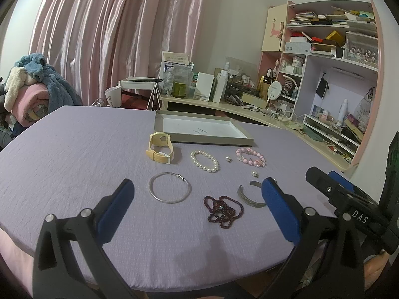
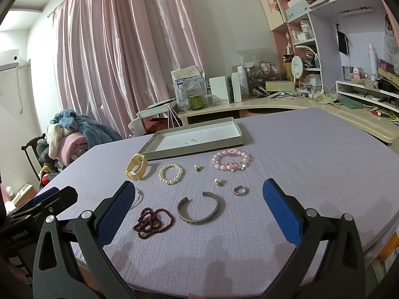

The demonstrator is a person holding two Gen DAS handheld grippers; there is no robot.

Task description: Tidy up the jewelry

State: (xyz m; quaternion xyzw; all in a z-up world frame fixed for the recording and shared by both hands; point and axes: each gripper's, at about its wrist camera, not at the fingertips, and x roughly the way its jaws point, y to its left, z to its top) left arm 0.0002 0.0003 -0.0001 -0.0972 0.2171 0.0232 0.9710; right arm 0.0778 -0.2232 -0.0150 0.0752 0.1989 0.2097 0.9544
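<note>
From the left wrist camera, the left claw hangs over the near edge of the lilac-covered bench, its two blue fingers spread wide apart and gripping nothing. Between and beyond them lie one thin silver bangle, one heap of dark red beads and one open silver cuff, partly hidden behind the right finger. Farther off sit one yellow watch, one pearl bracelet, one pink bead bracelet and two small earrings, well apart from each other. One shallow grey tray stands at the back with nothing in it. The right claw enters at the right edge; this view does not show how its jaws stand.

From the right wrist camera, the right claw also hovers with its fingers wide apart and bare. Here the cuff shows whole, beside the red beads, and one dark ring lies just right of it. The two earrings, pearl bracelet, pink bracelet, watch and tray lie beyond. Only the bangle's clasp end peeks past the left finger. The left claw shows at the left edge.
</note>
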